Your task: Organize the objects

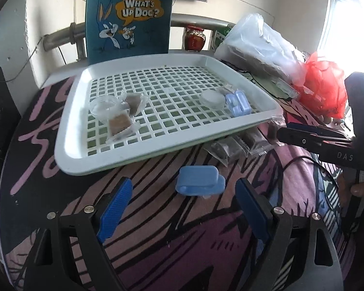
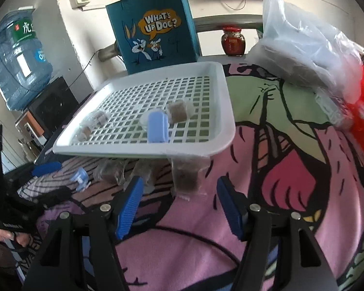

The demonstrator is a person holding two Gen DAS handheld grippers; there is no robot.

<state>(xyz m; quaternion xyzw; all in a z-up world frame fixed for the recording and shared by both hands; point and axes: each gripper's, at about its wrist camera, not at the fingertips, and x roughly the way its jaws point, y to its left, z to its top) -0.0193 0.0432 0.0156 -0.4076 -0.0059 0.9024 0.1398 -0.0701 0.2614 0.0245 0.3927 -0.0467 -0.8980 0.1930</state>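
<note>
Left tongs (image 1: pixel 184 194): jaws spread wide, blue ribbed pads holding nothing; a light-blue plastic case (image 1: pixel 200 183) lies on the cloth between and just beyond the tips, untouched.
Right tongs (image 2: pixel 179 200): jaws about half apart, empty; a clear-wrapped brown square snack (image 2: pixel 186 178) stands just ahead of the tips, leaning on the tray's front rim.
Tray: white plastic grid tray (image 1: pixel 85 160) at 12 o'clock from both tongs.
Tray contents: two clear-wrapped brown squares (image 1: pixel 120 123) and a clear round cup (image 1: pixel 103 105) toward 10 o'clock; a round white lid (image 1: pixel 212 98) touching a second light-blue case (image 1: pixel 237 104) toward 1 o'clock.
Outside tray: dark wrapped snack bars (image 1: pixel 237 145) lie on the cloth, partly tucked under the tray's front rim, at 1 o'clock from the left tongs.
Writing: teal tote bag (image 2: pixel 155 29) behind the tray reads "WHAT'S UP DOC?"; the right tongs' black body shows "DAS"; blue water jug (image 2: pixel 17 60) at 10 o'clock carries a green label, only partly legible.
Cloth: pink, black and green cartoon-print cover (image 2: pixel 291 169).
</note>
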